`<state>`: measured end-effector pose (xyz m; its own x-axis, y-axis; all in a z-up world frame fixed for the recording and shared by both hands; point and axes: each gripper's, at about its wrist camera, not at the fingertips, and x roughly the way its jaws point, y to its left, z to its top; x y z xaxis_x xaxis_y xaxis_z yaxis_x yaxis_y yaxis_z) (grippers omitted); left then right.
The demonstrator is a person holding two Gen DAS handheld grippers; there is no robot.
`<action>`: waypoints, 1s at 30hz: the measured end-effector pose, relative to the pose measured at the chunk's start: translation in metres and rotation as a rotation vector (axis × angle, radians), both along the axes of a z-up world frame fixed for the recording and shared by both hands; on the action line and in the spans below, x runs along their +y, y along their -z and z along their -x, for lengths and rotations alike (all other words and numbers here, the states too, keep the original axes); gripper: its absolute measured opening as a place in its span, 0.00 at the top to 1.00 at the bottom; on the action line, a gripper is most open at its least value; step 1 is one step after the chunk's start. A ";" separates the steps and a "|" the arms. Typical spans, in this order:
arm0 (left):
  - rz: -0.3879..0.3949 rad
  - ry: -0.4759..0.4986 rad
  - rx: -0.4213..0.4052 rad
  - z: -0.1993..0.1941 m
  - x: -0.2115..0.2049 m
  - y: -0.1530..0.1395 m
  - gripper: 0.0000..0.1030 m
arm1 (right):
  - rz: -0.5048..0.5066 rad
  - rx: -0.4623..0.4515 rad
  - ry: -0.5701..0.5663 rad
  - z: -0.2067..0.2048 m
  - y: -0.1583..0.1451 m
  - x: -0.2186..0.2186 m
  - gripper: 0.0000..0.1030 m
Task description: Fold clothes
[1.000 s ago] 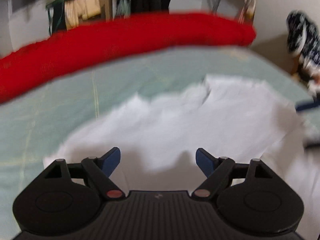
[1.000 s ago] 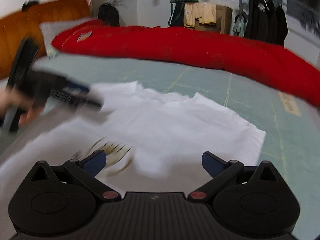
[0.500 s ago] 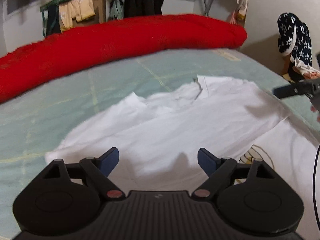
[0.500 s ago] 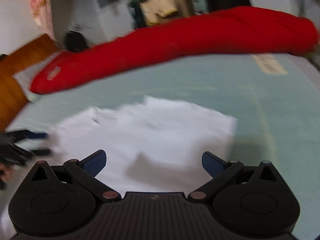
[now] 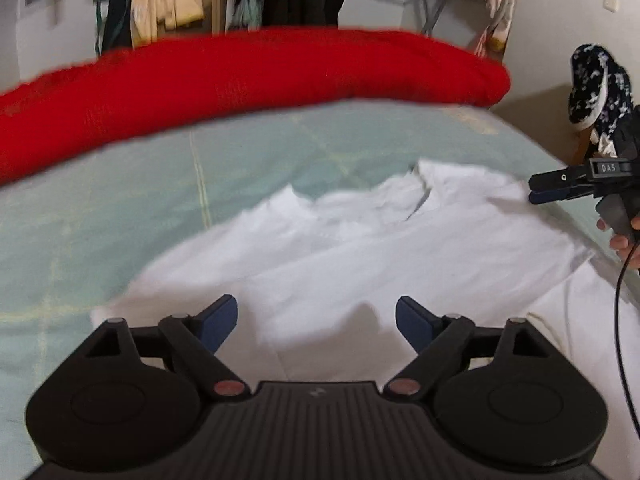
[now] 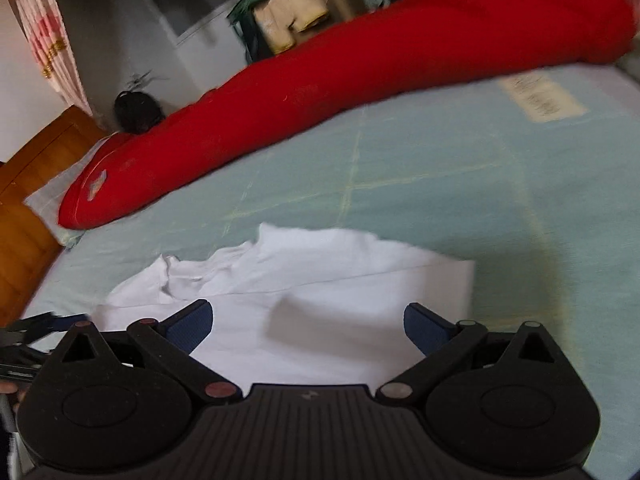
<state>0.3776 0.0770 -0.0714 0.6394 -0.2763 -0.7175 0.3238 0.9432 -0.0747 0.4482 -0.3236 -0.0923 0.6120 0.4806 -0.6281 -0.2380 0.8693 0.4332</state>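
A white shirt [image 5: 360, 248] lies spread and partly folded on the pale green bed sheet [image 5: 120, 208]; its collar points toward the far side. My left gripper [image 5: 316, 320] hovers open over the shirt's near part, with nothing between its blue pads. My right gripper [image 6: 308, 328] is open too, above the shirt [image 6: 320, 288] close to its right edge. In the left wrist view the right gripper [image 5: 560, 186] shows side-on at the shirt's right edge, held by a hand. The left gripper [image 6: 44, 326] peeks in at the left edge of the right wrist view.
A long red bolster [image 5: 240, 76] runs along the far side of the bed. A wooden headboard [image 6: 28, 184] stands at the left of the right wrist view. A dark patterned garment [image 5: 596, 88] hangs by the wall at right. Clothes racks fill the background.
My right gripper has swung across the shirt toward its right edge and rolled, so the bed now looks tilted. The left gripper has shifted only slightly. Both have stayed open.
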 end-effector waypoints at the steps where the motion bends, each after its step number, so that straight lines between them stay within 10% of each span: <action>1: -0.022 -0.019 0.008 -0.003 0.000 0.006 0.14 | 0.030 0.015 0.001 -0.006 0.006 0.002 0.00; 9: -0.121 -0.041 -0.050 0.024 0.003 -0.009 0.15 | 0.145 -0.028 0.060 0.037 -0.027 -0.022 0.00; 19: -0.165 0.035 -0.042 0.067 -0.007 -0.012 0.15 | 0.659 -0.166 -0.021 0.120 -0.007 0.013 0.00; 30: -0.138 0.036 -0.031 0.065 -0.015 -0.005 0.15 | 0.456 -0.123 0.234 0.118 0.012 -0.027 0.00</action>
<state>0.3127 0.0620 -0.0665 0.6536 -0.1996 -0.7301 0.3574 0.9317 0.0653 0.3300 -0.3507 -0.1039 0.7525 0.0171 -0.6583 -0.0402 0.9990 -0.0200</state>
